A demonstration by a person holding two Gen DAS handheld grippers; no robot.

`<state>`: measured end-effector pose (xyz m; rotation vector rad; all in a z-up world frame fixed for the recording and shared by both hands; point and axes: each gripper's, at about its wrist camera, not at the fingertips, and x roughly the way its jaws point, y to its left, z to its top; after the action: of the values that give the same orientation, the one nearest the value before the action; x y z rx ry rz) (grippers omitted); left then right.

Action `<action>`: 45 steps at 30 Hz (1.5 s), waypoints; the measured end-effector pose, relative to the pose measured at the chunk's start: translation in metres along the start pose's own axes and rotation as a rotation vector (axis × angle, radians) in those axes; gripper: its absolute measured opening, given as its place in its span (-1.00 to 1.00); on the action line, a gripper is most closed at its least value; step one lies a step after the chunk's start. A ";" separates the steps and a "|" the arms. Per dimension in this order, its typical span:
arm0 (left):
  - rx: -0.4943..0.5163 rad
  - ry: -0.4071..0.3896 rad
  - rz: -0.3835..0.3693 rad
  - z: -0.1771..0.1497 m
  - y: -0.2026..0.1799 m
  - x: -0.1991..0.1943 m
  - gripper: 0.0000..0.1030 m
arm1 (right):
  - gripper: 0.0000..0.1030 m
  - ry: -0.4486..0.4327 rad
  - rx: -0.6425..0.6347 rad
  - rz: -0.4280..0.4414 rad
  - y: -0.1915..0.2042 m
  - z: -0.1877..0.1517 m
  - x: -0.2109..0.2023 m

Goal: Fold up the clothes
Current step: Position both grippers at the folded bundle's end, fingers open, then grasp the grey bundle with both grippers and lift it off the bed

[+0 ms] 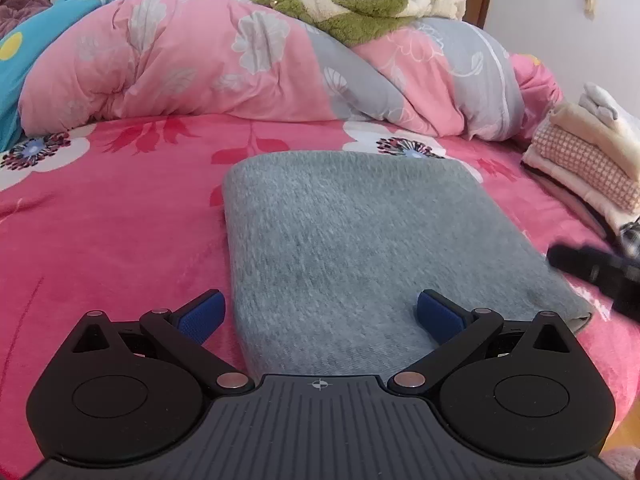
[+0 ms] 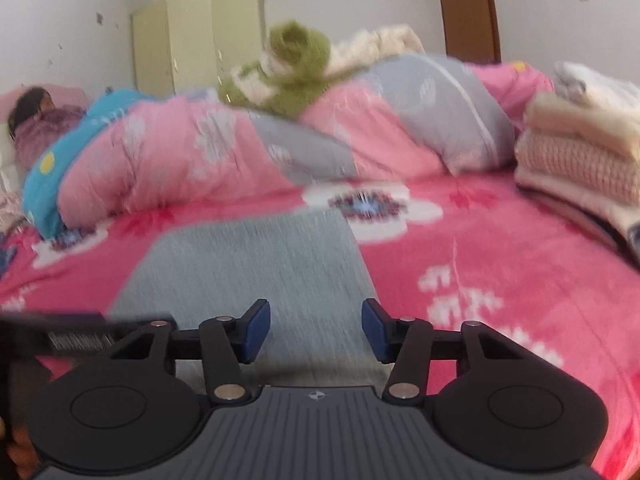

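Your left gripper [image 1: 319,316], bottom centre of the left wrist view: jaws spread wide, blue pads [image 1: 202,314] clear of any cloth, nothing held. Your right gripper [image 2: 316,330], bottom centre of the right wrist view: jaws parted about halfway, empty; this view is motion-blurred. Grey folded garment [image 1: 360,248]: lies flat on the pink floral bedspread [image 1: 100,232], filling the lower middle of the left view, with its near edge between your left pads; in the right view it sits centre-left, reaching down between your right pads. Stack of folded clothes [image 1: 588,164], right edge of the frame: cream and pink-checked pieces piled on the bedspread, well apart from the grey garment. Rolled pink-and-grey quilt [image 1: 240,68]: lies across the upper half of the frame, behind the garment. Green and cream fleece item [image 1: 340,4]: heaped on top of the quilt, upper centre. Cream wardrobe [image 2: 200,36]: upper left of the right view. No containers in sight.
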<state>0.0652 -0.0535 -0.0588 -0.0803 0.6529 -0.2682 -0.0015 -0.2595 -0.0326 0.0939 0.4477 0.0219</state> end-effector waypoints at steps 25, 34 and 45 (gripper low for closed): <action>0.070 0.005 0.050 0.004 -0.011 -0.002 1.00 | -0.35 0.017 -0.035 0.061 -0.001 0.038 0.055; 0.093 -0.030 -0.051 0.008 0.002 -0.006 1.00 | -0.04 0.067 0.125 0.148 -0.046 0.055 0.068; -0.381 0.127 -0.461 0.013 0.100 0.034 1.00 | 0.53 0.307 0.523 0.365 -0.167 0.033 0.082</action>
<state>0.1212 0.0330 -0.0844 -0.5874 0.8027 -0.5942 0.0868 -0.4249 -0.0543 0.6931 0.7313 0.2811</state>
